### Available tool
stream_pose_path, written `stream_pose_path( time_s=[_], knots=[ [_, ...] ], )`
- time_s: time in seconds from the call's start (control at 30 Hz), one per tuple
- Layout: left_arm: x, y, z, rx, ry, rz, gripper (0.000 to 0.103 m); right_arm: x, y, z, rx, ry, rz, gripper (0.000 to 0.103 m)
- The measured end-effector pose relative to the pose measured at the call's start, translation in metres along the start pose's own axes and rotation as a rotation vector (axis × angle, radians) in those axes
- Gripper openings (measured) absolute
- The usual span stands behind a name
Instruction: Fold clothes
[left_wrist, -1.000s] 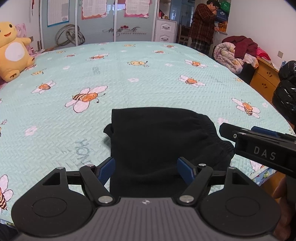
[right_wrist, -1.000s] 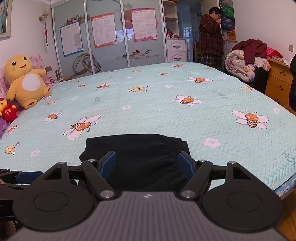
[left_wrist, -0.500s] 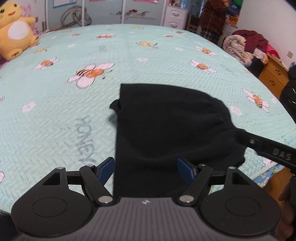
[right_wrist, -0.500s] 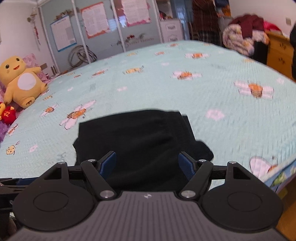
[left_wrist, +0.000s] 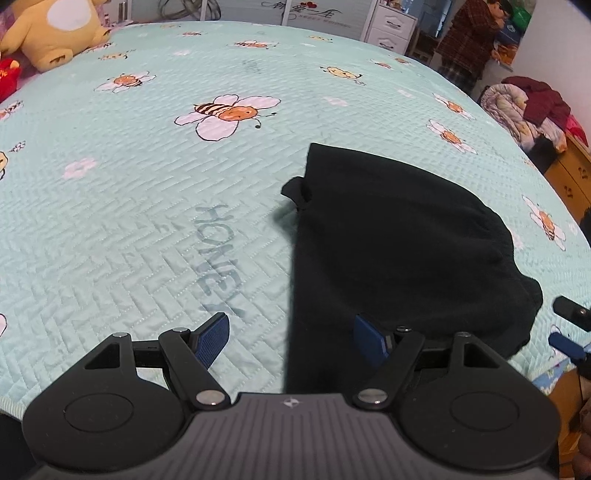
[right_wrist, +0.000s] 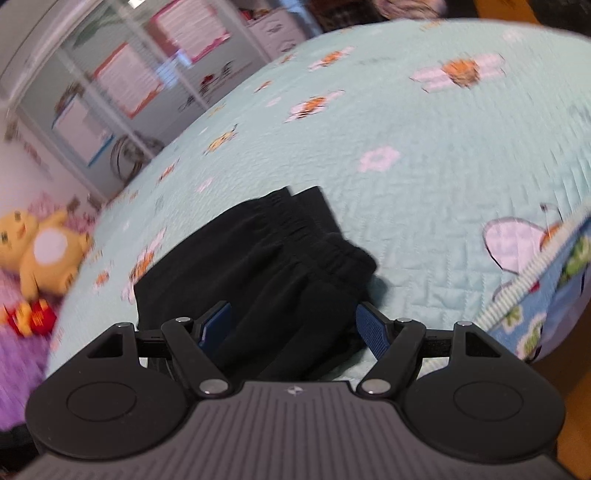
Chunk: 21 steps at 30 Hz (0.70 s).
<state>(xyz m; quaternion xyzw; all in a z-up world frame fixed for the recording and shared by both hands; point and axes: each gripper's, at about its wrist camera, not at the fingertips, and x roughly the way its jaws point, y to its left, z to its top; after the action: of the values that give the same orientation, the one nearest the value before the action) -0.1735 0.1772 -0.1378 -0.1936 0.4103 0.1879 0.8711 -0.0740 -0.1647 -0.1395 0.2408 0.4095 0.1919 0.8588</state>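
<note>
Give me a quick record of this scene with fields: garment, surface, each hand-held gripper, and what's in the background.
garment: black garment, lying partly folded near the bed's near edge, elastic band showing
surface: mint bedspread printed with bees and flowers
left hand-held gripper: open, holding nothing, over the garment's left edge
right hand-held gripper: open, holding nothing, over the garment's elastic end
background: yellow plush toy, person standing by a white drawer unit
</note>
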Motion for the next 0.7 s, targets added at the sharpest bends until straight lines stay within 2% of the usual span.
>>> stream_pose_path(
  time_s=[0.17,0.33,0.47,0.7],
  knots=[
    [0.009,0.007,0.009,0.002,-0.008,-0.018,0.078,0.003,-0.04,0.008,0.181,-0.007,0.07,0.074],
    [0.026,0.015,0.019,-0.04,-0.02,-0.061,0.078,0.02,-0.071,0.003,0.33,0.039,0.131,0.074],
    [0.039,0.018,0.032,-0.043,-0.028,-0.085,0.078,0.03,-0.081,0.004,0.355,0.052,0.184,0.074],
    [0.07,0.017,0.053,-0.047,-0.006,-0.096,0.078,0.05,-0.088,0.016,0.353,0.061,0.221,0.076]
  ],
)
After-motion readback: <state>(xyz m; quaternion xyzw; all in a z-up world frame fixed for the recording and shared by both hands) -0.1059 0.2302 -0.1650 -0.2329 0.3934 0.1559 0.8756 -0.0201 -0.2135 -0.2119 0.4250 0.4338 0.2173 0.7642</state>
